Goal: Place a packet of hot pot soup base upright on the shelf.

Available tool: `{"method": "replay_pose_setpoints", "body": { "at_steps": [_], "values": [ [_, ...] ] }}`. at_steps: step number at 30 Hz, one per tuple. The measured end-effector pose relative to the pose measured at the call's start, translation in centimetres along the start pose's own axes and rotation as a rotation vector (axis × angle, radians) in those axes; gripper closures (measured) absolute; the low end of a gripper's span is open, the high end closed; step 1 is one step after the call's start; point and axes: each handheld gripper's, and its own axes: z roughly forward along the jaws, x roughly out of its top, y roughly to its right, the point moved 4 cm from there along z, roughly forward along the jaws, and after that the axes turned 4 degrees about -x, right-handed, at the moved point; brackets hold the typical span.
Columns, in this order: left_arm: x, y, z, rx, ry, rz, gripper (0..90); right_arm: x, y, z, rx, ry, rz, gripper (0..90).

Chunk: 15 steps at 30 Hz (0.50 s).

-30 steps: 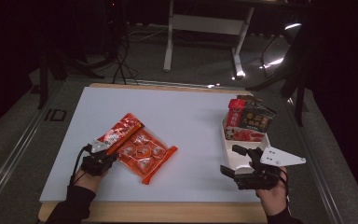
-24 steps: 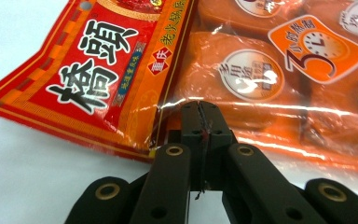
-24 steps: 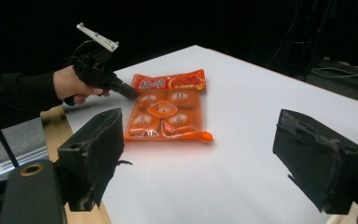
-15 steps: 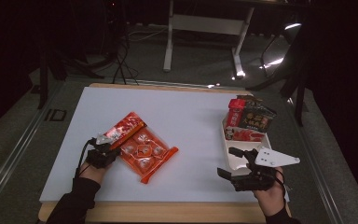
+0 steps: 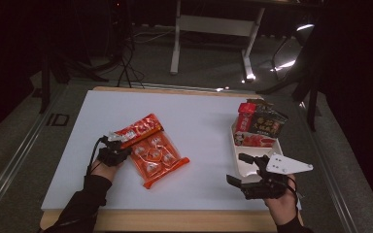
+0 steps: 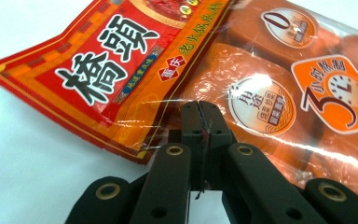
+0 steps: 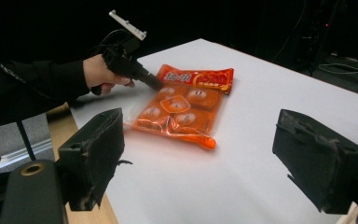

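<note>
Jaws of the left gripper are seen pressed together, tip against tip, with nothing visibly pinched between them; in the left gripper view their tips rest at the clear edge of the orange pouch, just below its red printed header. The pouch lies flat on the white desk, on the left half, slanted, with its header toward the far left and its sealed tail toward the near middle. In the right gripper view the left gripper is shown laid low against the near edge of the pouch, touching it or very nearly so. The step in hand is judged to be a nudge or a reach at the pouch with clenched jaws, not a grasp. The right gripper is held released, its jaws wide apart and empty, near the right edge of the desk, just in front of a white tray in which snack packs are stacked at the far end. For a lift, the left jaws would have to be opened, slid around the thin edge of the pouch and clenched on it; the film looks slippery, so a bite well in from the edge is advised. The bare near part of the tray is judged the likely goal.
</note>
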Motion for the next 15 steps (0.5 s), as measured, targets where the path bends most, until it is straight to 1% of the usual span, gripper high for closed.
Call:
{"method": "replay_pose_setpoints", "body": {
  "at_steps": [4, 6, 9, 11, 12, 13, 15],
  "values": [
    [0.8, 0.3, 0.8, 0.0, -0.003, 0.002, 90.0, 0.0, 0.0, 0.0, 0.001, 0.0, 0.001, 16.4],
    [1.3, 0.6, 1.3, 0.001, -0.012, 0.012, 90.0, 0.0, 0.0, 0.0, 0.003, 0.002, 0.004, 16.5],
    [2.0, 1.0, 2.0, -0.012, -0.015, 0.014, 90.0, 0.0, -0.1, 0.0, 0.004, 0.001, 0.001, 16.5],
    [2.3, 1.4, 2.5, -0.014, -0.015, 0.023, 90.0, 0.1, -0.1, 0.0, 0.003, 0.002, 0.0, 16.4],
    [2.3, 1.4, 2.5, -0.014, -0.015, 0.023, 90.0, 0.1, -0.1, 0.0, 0.003, 0.002, 0.0, 16.4],
    [2.7, 1.8, 3.0, -0.026, -0.013, 0.029, 90.0, 0.0, -0.1, -0.1, 0.001, 0.001, -0.001, 16.4],
    [3.0, 2.1, 3.4, -0.037, -0.015, 0.036, 90.0, 0.1, 0.0, -0.1, -0.001, 0.005, 0.0, 16.4]
  ]
}}
